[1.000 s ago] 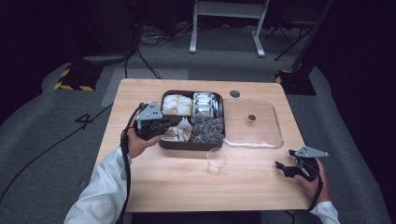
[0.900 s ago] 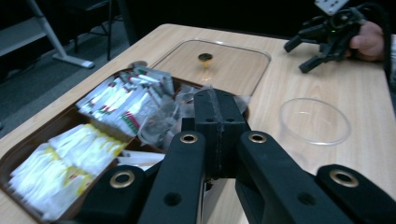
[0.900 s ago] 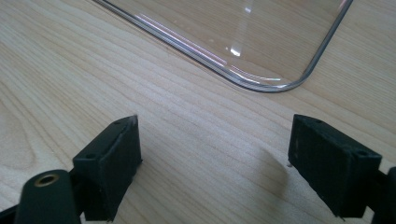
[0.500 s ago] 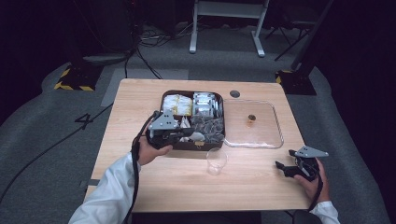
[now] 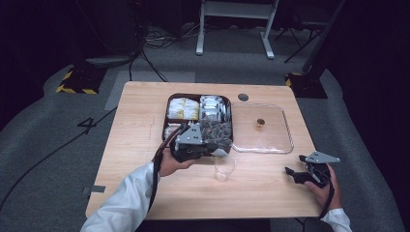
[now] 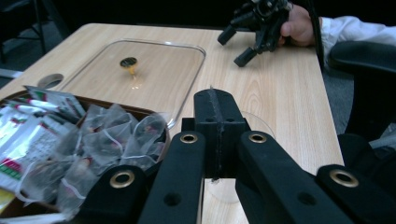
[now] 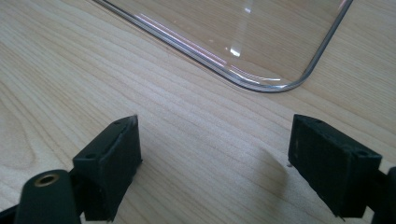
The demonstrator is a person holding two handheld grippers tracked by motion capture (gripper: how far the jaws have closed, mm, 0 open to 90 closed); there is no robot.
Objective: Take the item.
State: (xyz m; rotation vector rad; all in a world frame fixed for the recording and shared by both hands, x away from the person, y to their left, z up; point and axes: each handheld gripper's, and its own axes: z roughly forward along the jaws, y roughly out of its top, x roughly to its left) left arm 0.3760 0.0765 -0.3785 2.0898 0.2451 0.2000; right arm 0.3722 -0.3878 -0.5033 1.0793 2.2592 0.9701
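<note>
Cup (image 5: pixel 224 168), clear plastic, upright on the worktop (image 5: pixel 135 125), just in front of the dark compartment tray (image 5: pixel 168 107) and near the front left corner of the clear lid (image 5: pixel 285 145). Left hand-held gripper (image 5: pixel 216 151): jaws pressed together with nothing between them, tip over the tray's front right corner, just above and beside the cup; in the left gripper view the cup's rim (image 6: pixel 259 125) shows right behind the closed jaws. Tray: mesh tea bags (image 6: pixel 116 140) in the near right compartment, printed packets (image 5: pixel 183 108) in the others. Lid: flat on the worktop right of the tray, small knob (image 5: pixel 260 123) at centre. Right hand-held gripper (image 5: pixel 291 174): jaws wide apart, empty, low over bare worktop at the front right, well apart from the cup; lid's corner (image 7: pixel 275 84) just ahead of it.
</note>
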